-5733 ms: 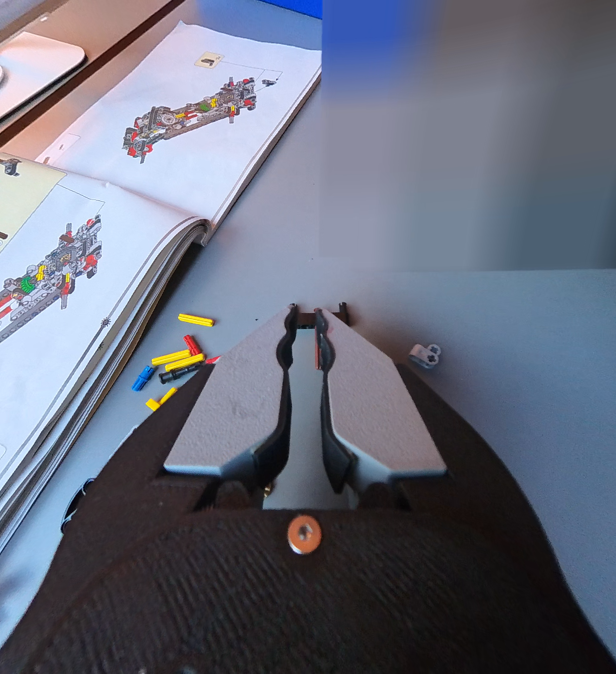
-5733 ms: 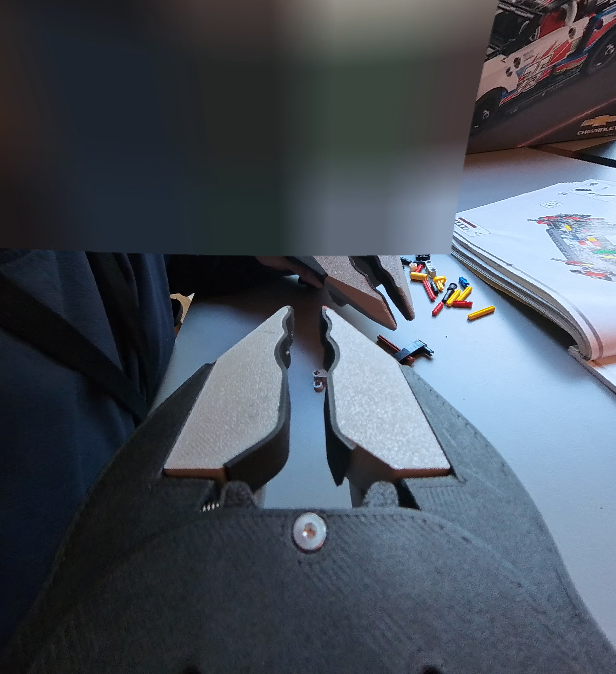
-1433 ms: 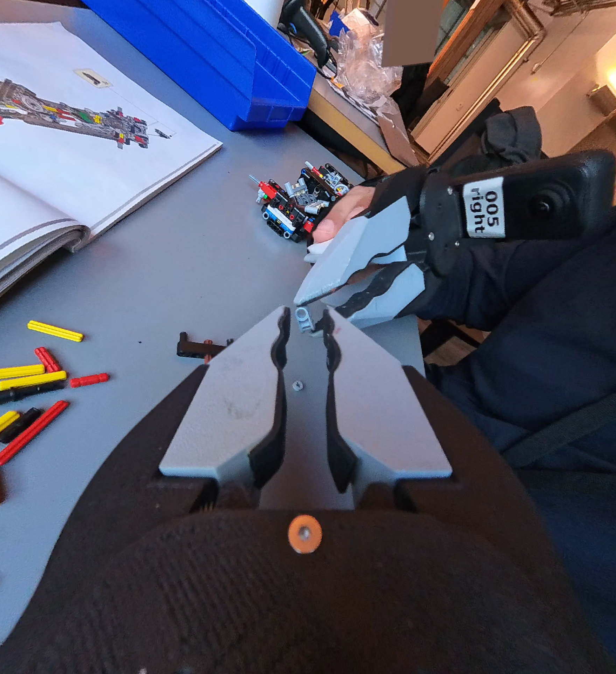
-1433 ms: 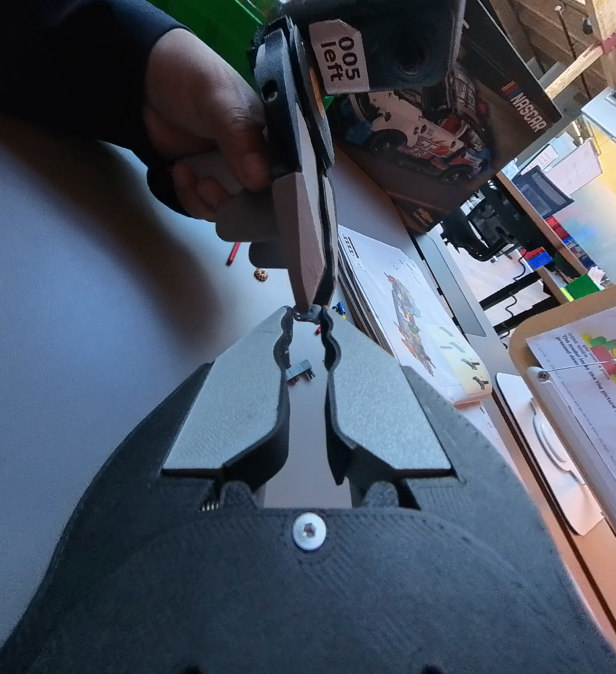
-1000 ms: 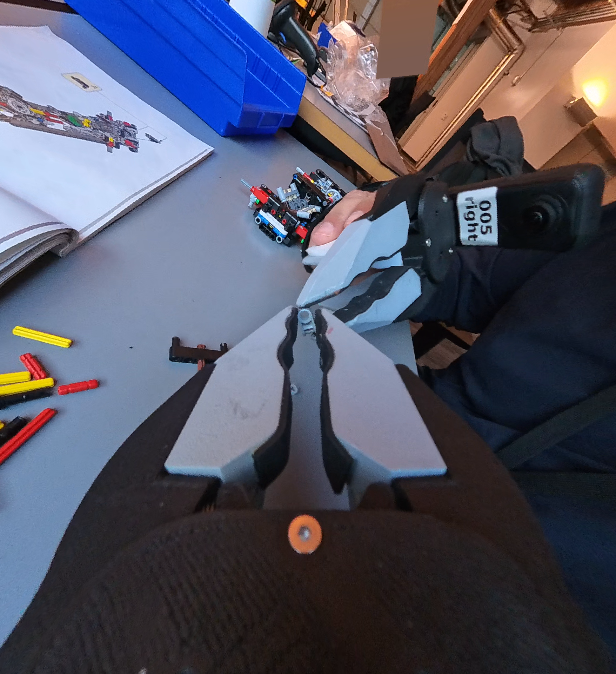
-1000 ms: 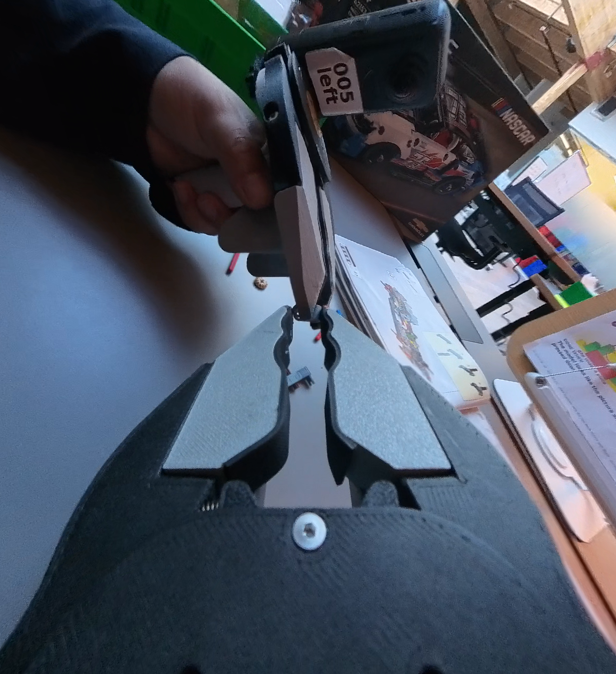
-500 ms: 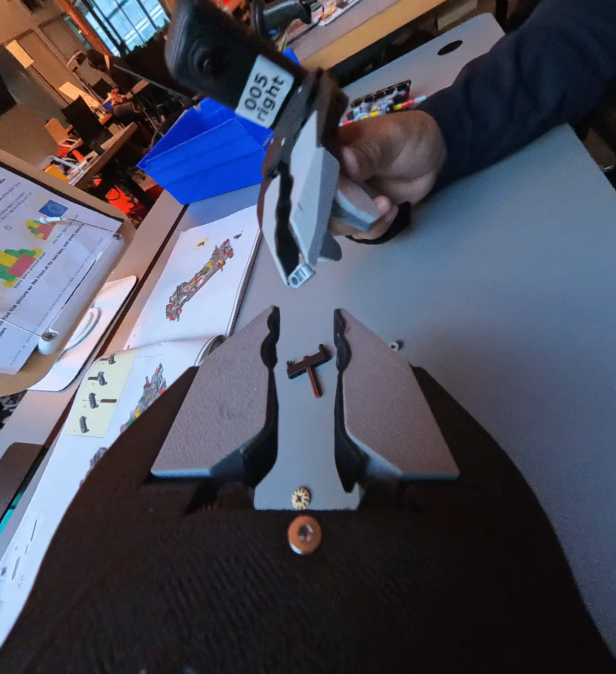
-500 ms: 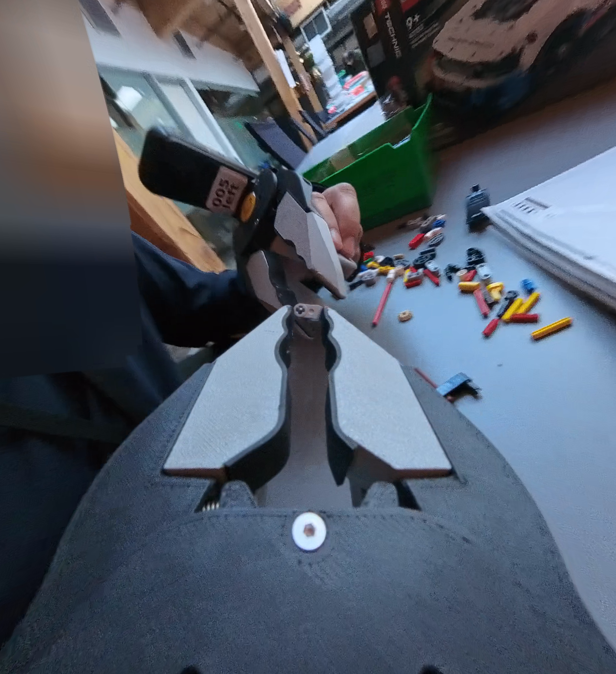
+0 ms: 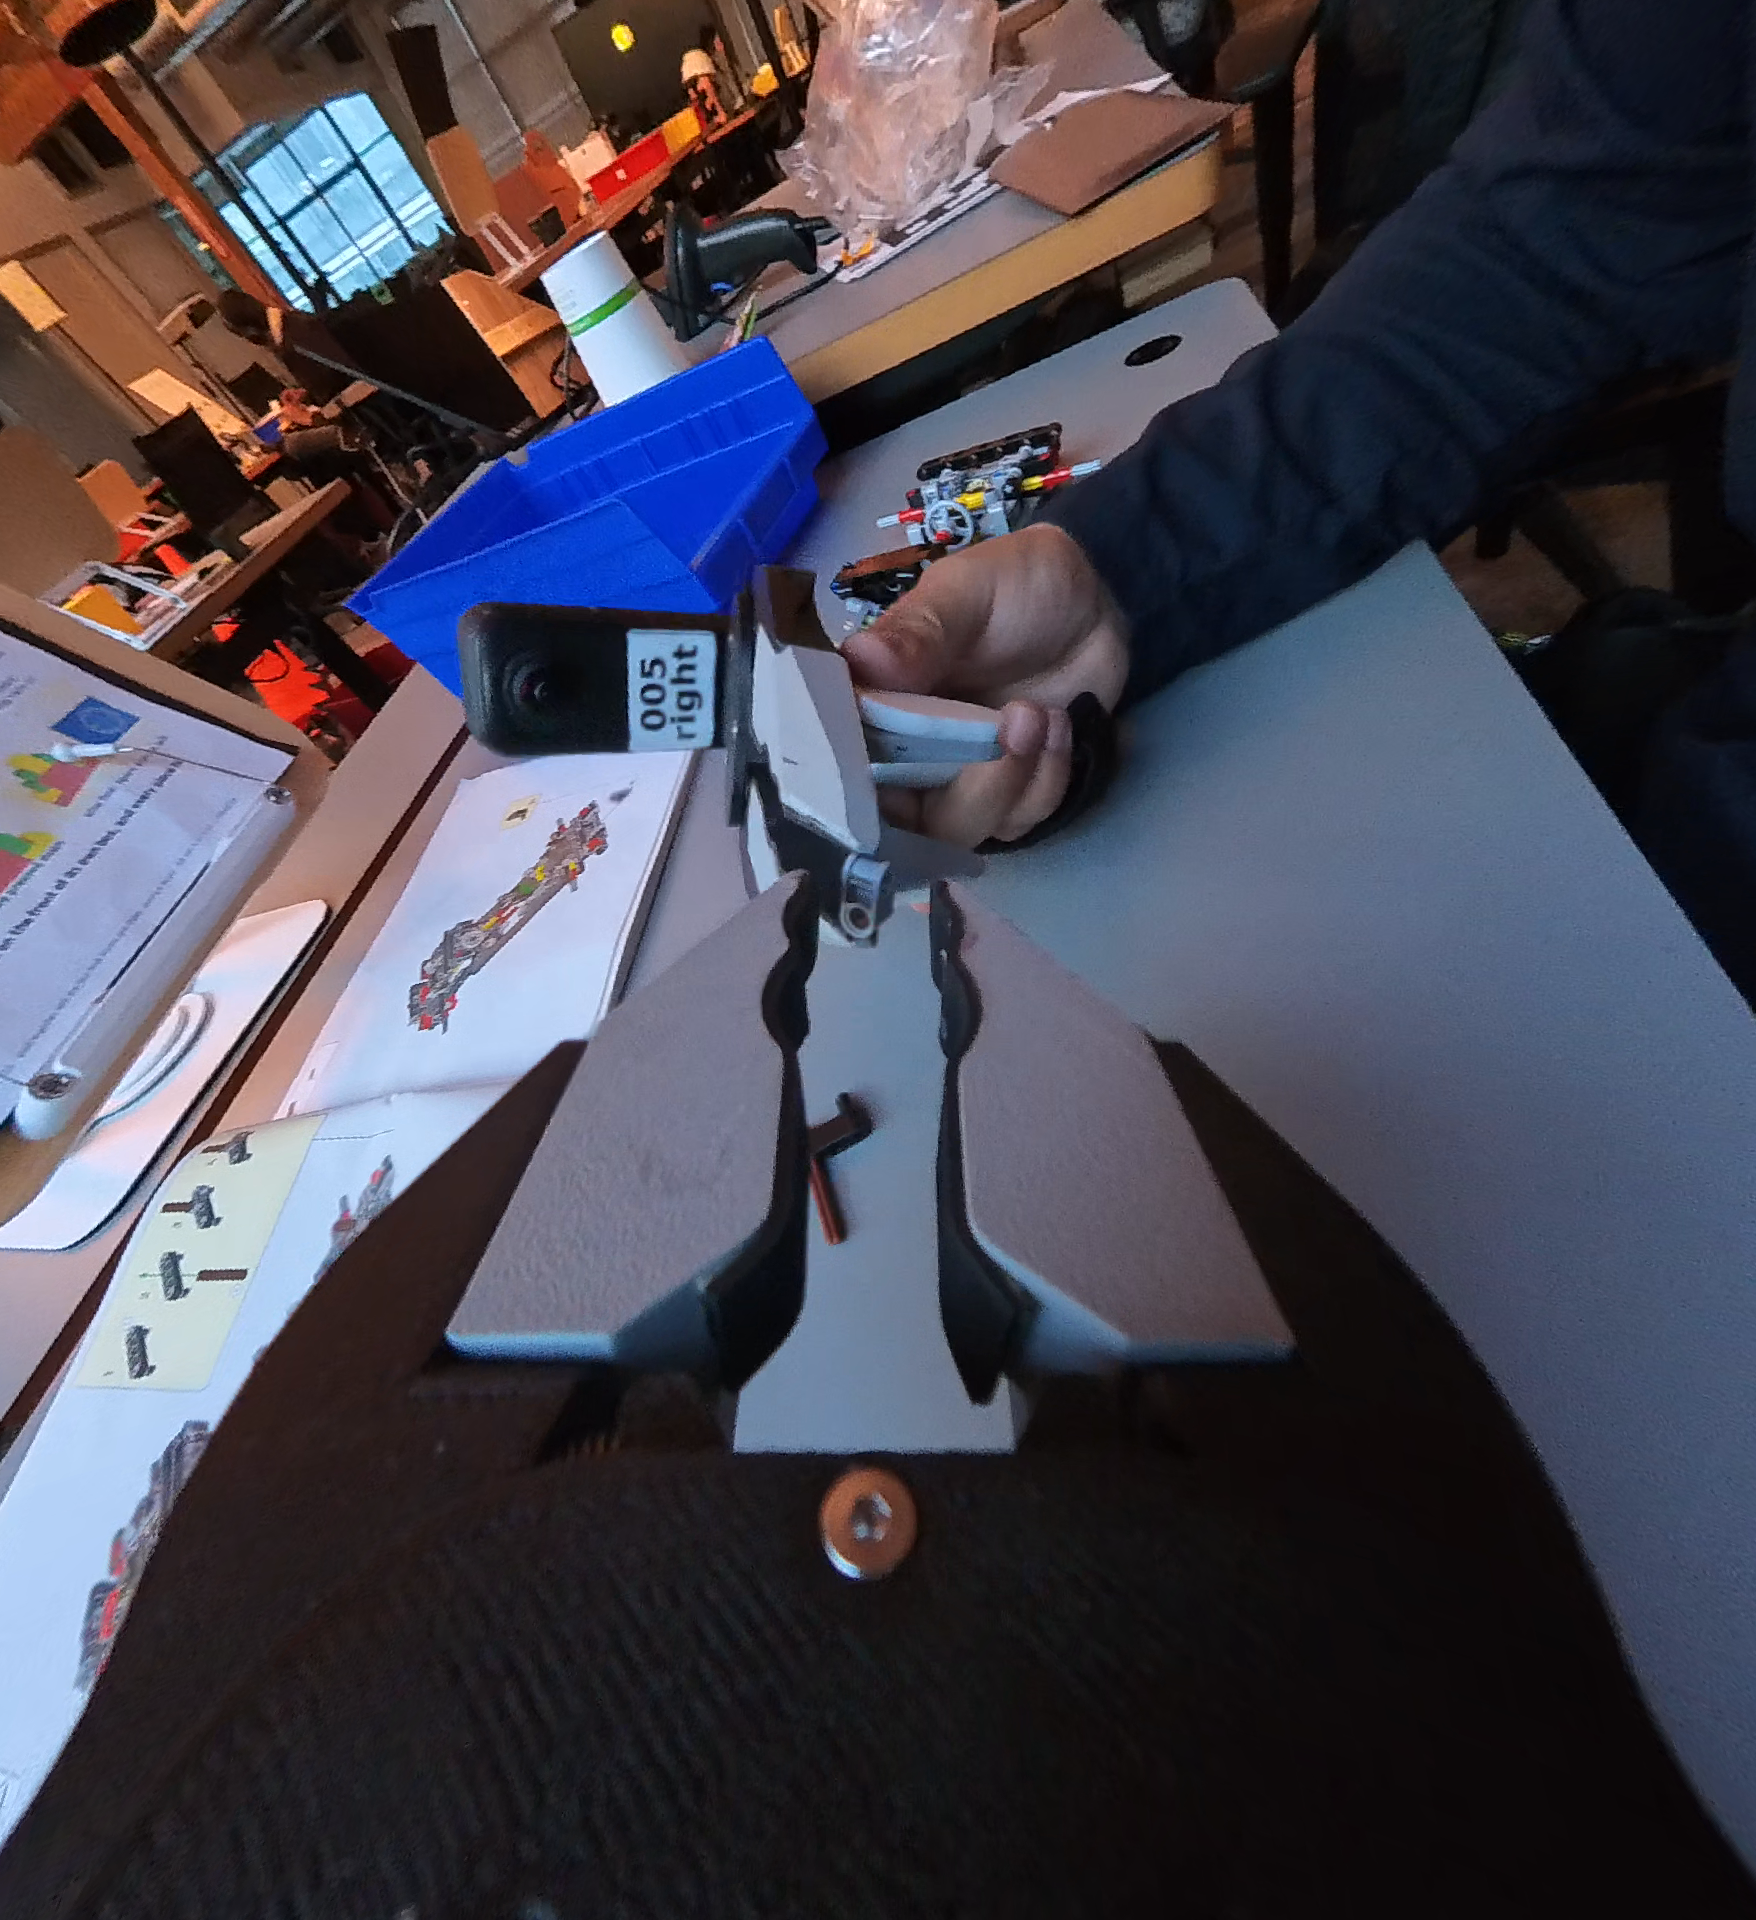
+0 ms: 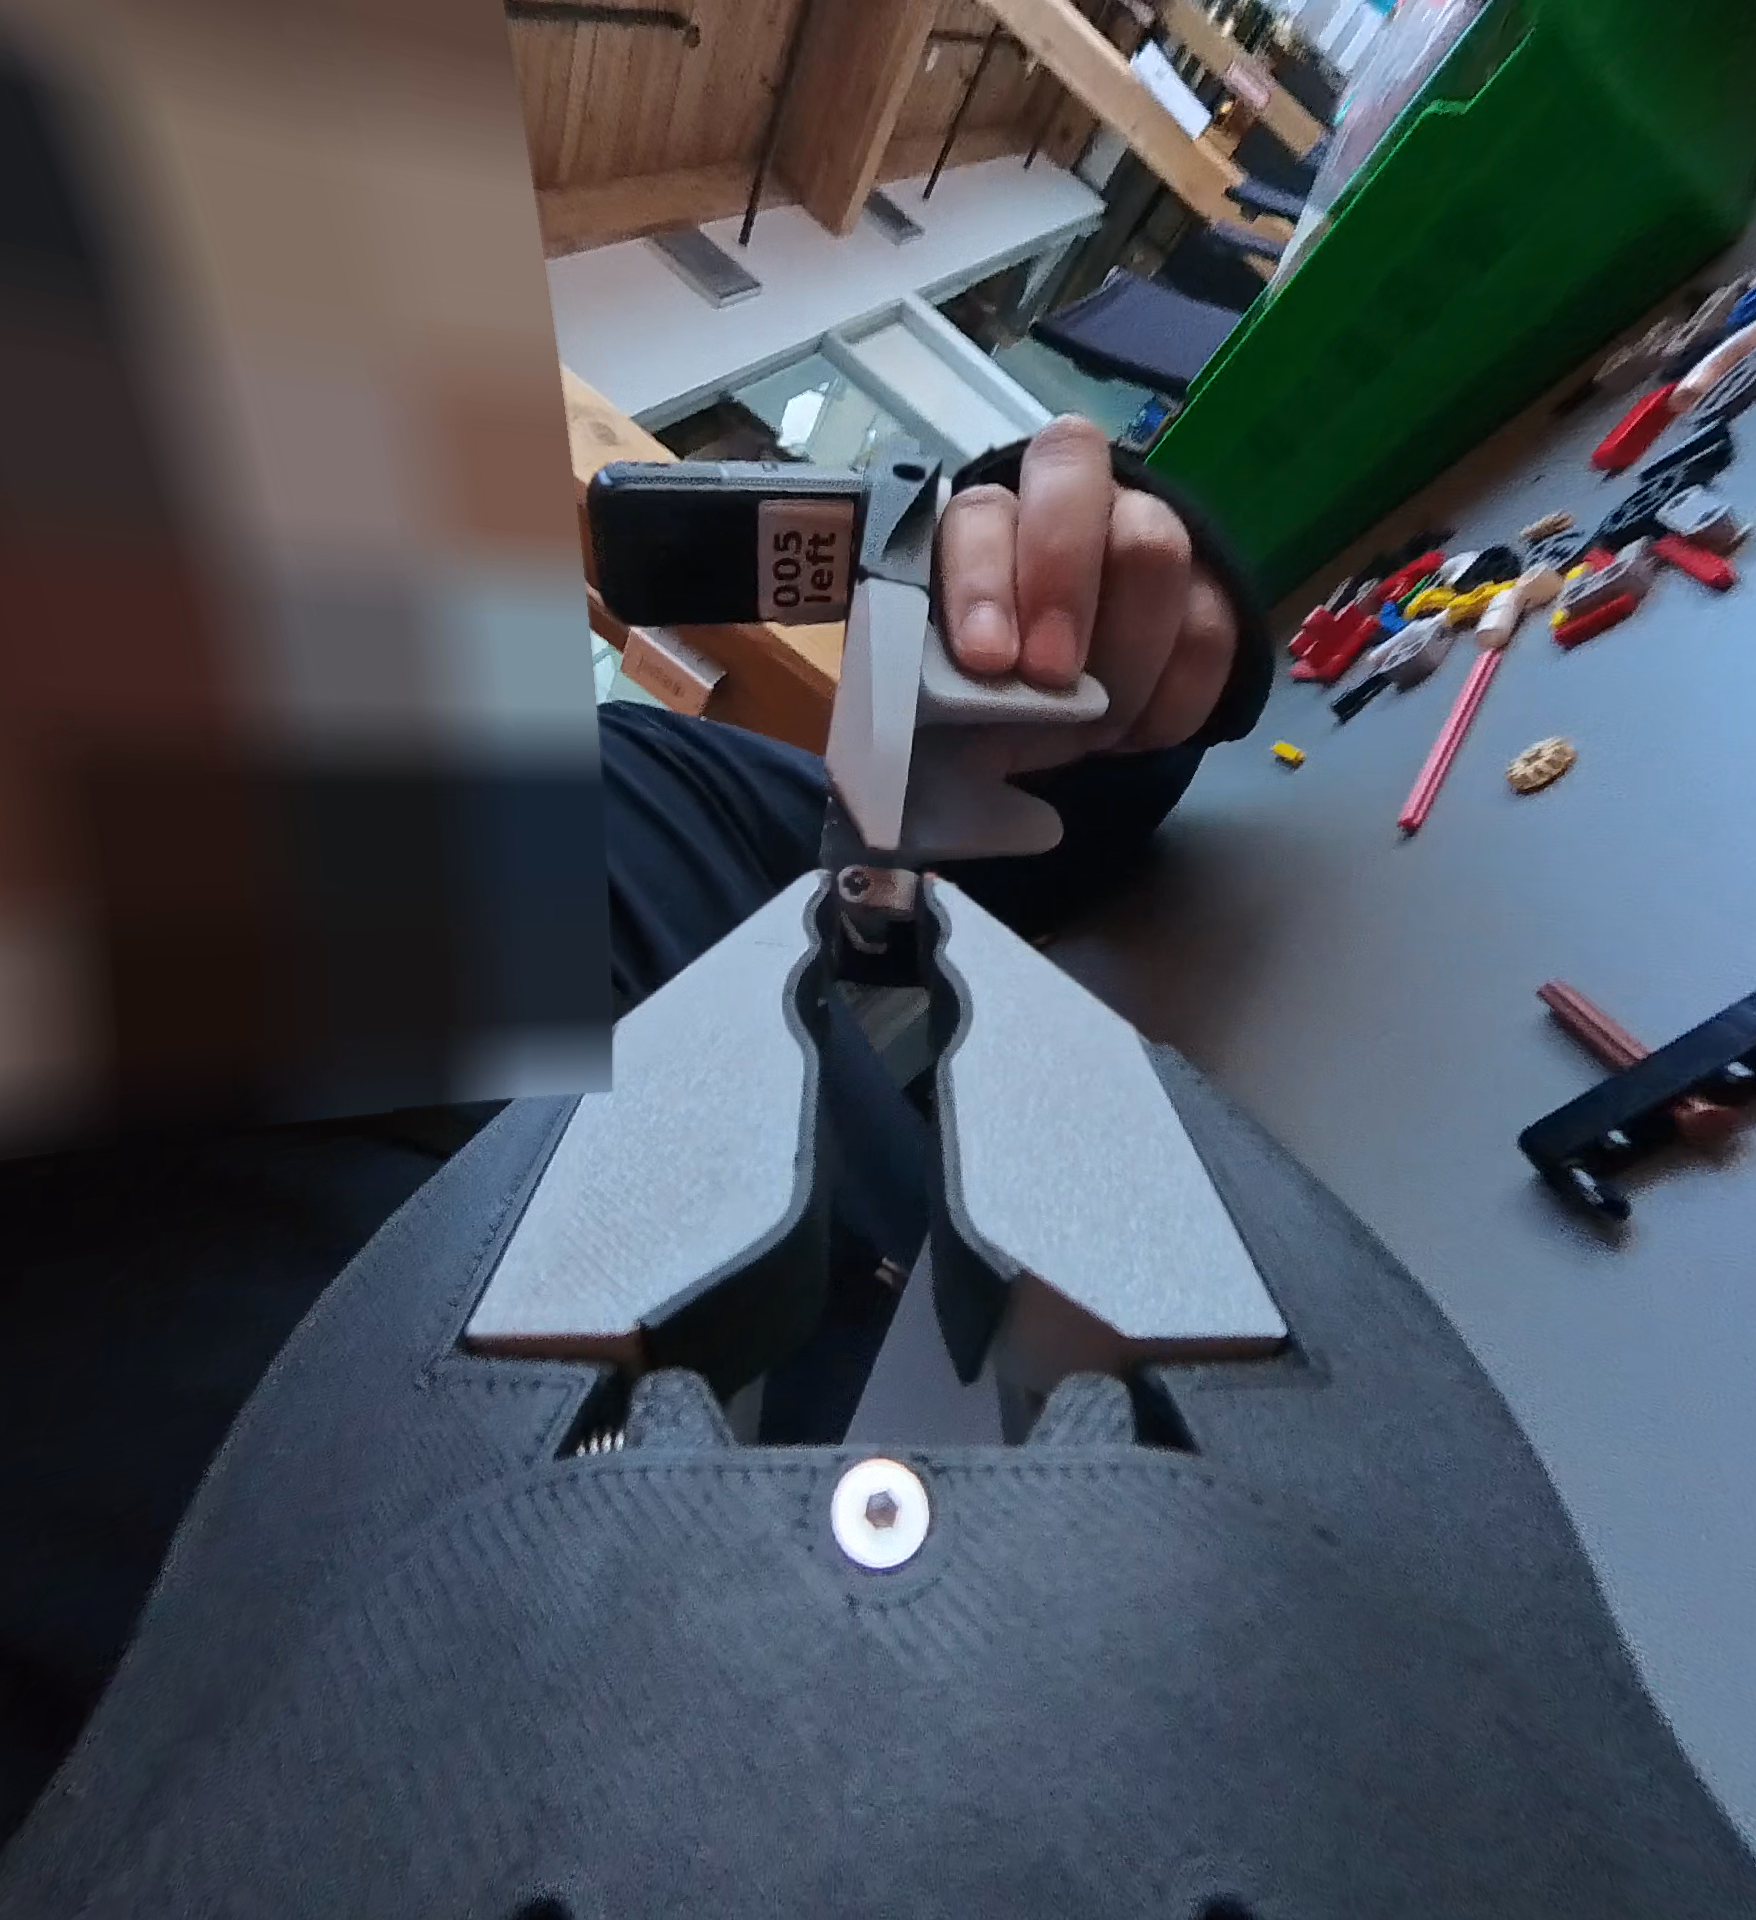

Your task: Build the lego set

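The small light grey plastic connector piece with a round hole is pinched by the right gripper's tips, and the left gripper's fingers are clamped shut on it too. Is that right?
Not quite. The small light grey plastic connector piece with a round hole is indeed pinched by the right gripper, but the left gripper is not clamped on it: the left wrist view shows its fingers apart, with a gap on either side of the piece.

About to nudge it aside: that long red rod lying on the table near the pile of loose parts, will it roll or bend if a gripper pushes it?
The long red rod looks like thin rigid plastic, so it is probably light and stiff. Lying flat on the smooth grey table, it would likely slide or pivot rather than stay put. Whether it rolls is unclear; its cross-section is too small to tell.
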### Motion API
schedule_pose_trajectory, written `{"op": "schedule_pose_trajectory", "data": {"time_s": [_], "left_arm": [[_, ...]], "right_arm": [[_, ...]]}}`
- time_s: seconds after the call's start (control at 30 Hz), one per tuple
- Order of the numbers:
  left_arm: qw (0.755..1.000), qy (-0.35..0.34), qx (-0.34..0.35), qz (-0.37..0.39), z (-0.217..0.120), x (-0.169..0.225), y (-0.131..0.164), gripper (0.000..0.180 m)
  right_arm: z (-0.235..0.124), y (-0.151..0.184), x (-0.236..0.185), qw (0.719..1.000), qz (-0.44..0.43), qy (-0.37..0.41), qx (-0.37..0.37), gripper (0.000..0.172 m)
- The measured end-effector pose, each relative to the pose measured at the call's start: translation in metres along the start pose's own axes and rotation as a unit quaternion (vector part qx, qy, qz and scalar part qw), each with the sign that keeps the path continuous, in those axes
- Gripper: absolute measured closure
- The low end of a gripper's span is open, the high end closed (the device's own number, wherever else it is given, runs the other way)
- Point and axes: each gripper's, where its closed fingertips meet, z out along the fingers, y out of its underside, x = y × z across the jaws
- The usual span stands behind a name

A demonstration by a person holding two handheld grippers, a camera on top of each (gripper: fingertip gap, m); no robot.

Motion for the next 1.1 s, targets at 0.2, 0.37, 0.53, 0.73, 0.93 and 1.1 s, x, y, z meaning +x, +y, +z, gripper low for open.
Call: {"op": "schedule_pose_trajectory", "data": {"time_s": [0.2, 0.37, 0.53, 0.73, 0.93, 1.1], "left_arm": [[0.998, 0.058, -0.009, -0.005, 0.001, 0.017, 0.005, 0.168], [0.997, 0.073, -0.001, -0.014, 0.002, 0.022, 0.004, 0.174], [0.998, 0.051, -0.017, -0.046, 0.006, 0.009, 0.010, 0.175], [0.973, -0.018, -0.085, -0.216, -0.007, -0.040, 0.055, 0.175], [0.943, -0.013, -0.129, -0.308, -0.010, -0.044, 0.085, 0.175], [0.942, -0.005, -0.170, -0.291, -0.010, -0.037, 0.096, 0.175]], "right_arm": [[0.006, 0.018, -0.002, 0.998, 0.008, -0.014, -0.053, 0.160], [0.007, 0.020, -0.001, 0.998, 0.016, -0.011, -0.055, 0.160], [-0.003, 0.005, 0.009, 0.999, -0.005, 0.037, -0.022, 0.162], [-0.038, -0.003, 0.055, 0.945, -0.150, 0.279, -0.077, 0.155], [-0.052, -0.001, 0.084, 0.787, -0.337, 0.436, -0.278, 0.155], [-0.044, 0.005, 0.107, 0.725, -0.376, 0.440, -0.372, 0.157]]}}
